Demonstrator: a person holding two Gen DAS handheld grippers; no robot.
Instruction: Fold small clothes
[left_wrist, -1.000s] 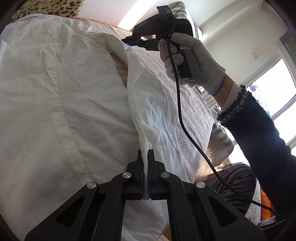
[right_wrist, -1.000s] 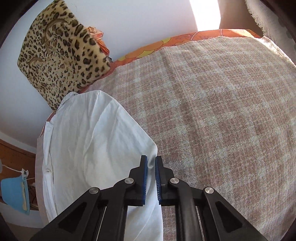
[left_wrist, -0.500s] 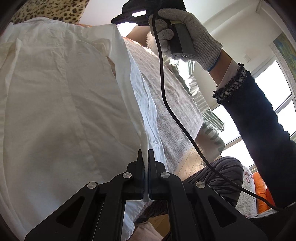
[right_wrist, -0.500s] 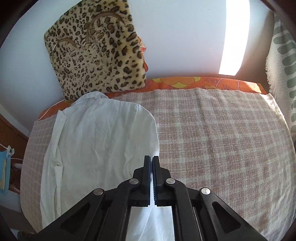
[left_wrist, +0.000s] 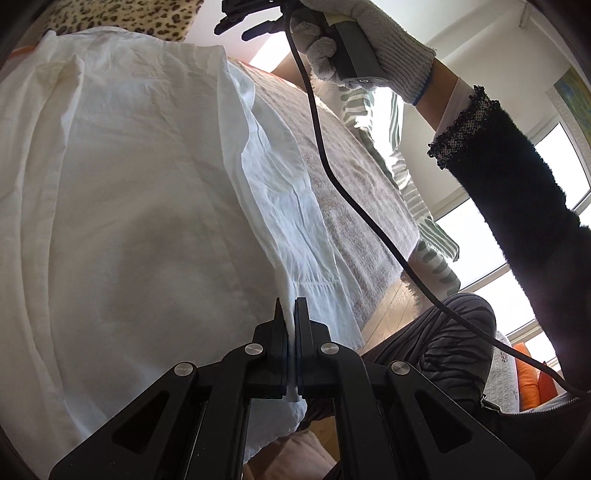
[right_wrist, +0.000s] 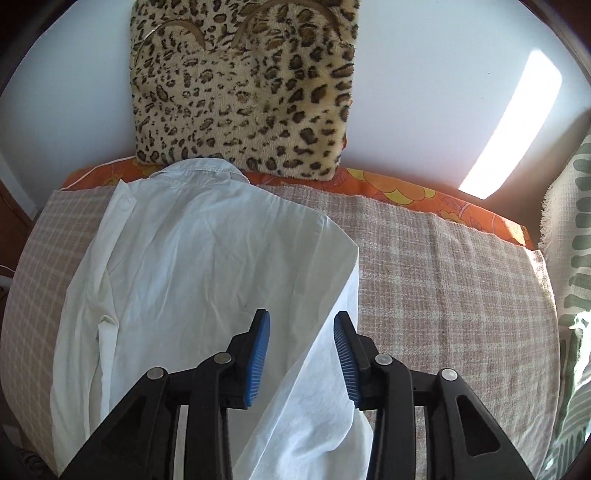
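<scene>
A white shirt (right_wrist: 192, 266) lies on the checked bed cover (right_wrist: 443, 288), collar toward the leopard cushion, its right side folded over the body. My left gripper (left_wrist: 291, 321) is shut on the shirt's lower edge (left_wrist: 291, 354) and holds it up. The shirt fills the left of the left wrist view (left_wrist: 129, 206). My right gripper (right_wrist: 301, 347) is open above the shirt's folded right side, with blue pads (right_wrist: 258, 354) apart and nothing between them. It also shows in the left wrist view (left_wrist: 247, 22), held high in a gloved hand.
A leopard-print cushion (right_wrist: 240, 85) leans on the white wall at the bed's head. An orange floral sheet (right_wrist: 399, 192) shows under the checked cover. A green-patterned white blanket (right_wrist: 576, 295) lies at the right. A cable (left_wrist: 354, 199) hangs from the right gripper.
My right gripper has let go of the shirt, opened and risen back from it. The shirt's right side now lies folded over. My left gripper still holds the lower edge.
</scene>
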